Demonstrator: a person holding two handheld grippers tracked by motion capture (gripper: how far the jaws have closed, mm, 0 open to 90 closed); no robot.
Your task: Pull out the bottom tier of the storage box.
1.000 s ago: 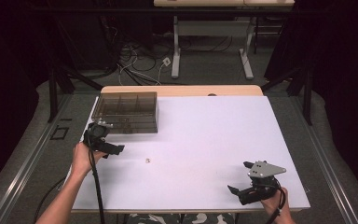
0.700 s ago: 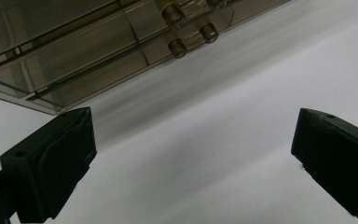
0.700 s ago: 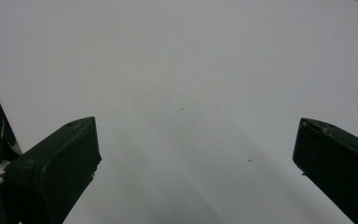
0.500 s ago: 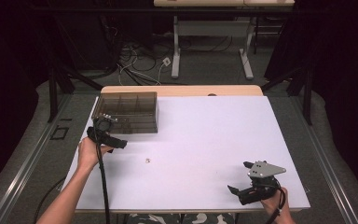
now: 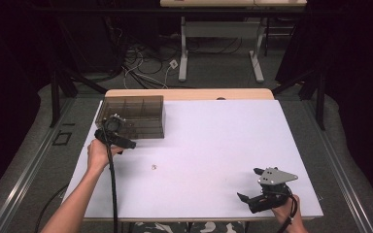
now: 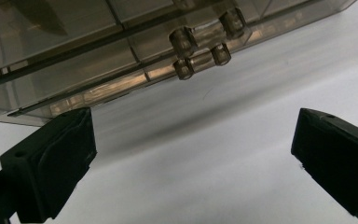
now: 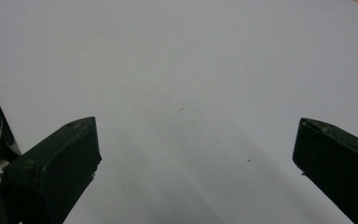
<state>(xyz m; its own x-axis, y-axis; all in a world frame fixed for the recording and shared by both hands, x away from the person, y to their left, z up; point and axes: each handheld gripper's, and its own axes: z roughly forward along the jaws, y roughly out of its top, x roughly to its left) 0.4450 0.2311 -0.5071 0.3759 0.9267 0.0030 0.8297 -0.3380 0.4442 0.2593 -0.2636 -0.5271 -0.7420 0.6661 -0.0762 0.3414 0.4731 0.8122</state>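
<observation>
A smoky transparent compartment box (image 5: 135, 116) stands at the table's far left, lid shut. My left gripper (image 5: 122, 141) hovers just in front of its near left corner, held by a hand (image 5: 97, 154). In the left gripper view the left gripper (image 6: 193, 140) stands wide open, nothing between its jaws, facing the box's front wall (image 6: 74, 79) and its latch (image 6: 200, 49). A tiny pale object (image 5: 153, 166) lies on the white table (image 5: 213, 141) right of that hand. My right gripper (image 5: 249, 186) rests at the near right corner; the right gripper (image 7: 196, 140) is open over bare tabletop.
The table's wooden far edge (image 5: 189, 93) shows behind the white cover. Beyond it stand a desk frame (image 5: 221, 53) and loose cables (image 5: 141, 63) on the floor. A cable (image 5: 112, 189) trails from the left gripper along the forearm.
My left gripper has moved away from the person, toward the box's front edge. The right gripper has stayed where it was.
</observation>
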